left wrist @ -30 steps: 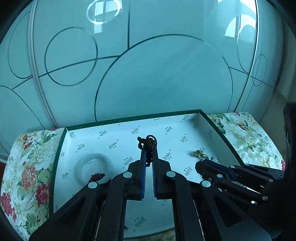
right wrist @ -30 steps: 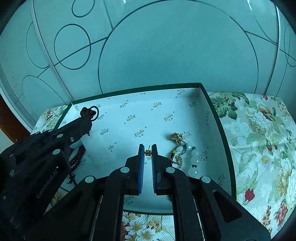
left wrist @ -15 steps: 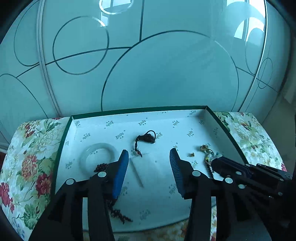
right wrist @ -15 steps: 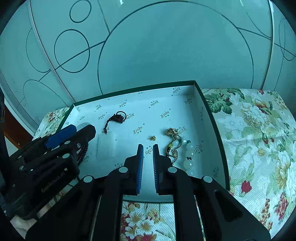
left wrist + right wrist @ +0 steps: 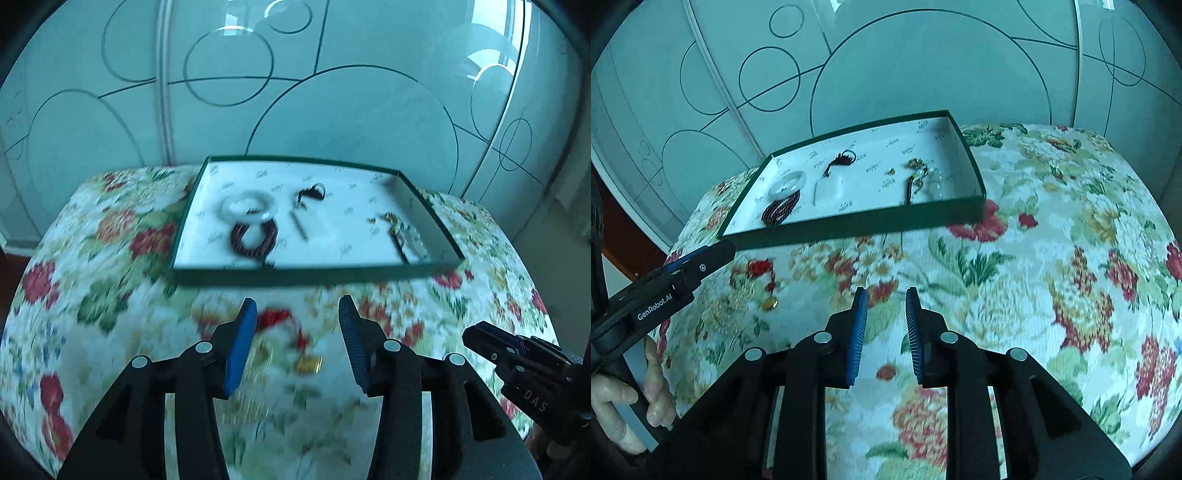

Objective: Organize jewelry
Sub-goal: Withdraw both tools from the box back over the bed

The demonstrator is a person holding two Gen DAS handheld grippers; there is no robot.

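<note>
Green tray (image 5: 849,225) on floral cloth holds white bangle (image 5: 787,183), dark beads (image 5: 780,211), gold chain (image 5: 916,164).

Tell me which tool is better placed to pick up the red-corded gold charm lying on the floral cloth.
Probably the left tool: the charm lies right between its open fingers. The right tool, also open and empty, sits farther to the side.

Frosted glass sliding panels (image 5: 923,74) with thin dark circle and arc lines fill the back. Floral cloth (image 5: 1052,258) covers the surface; brown wood (image 5: 624,240), maybe flooring, shows far left. Daylight glows through the glass.
</note>
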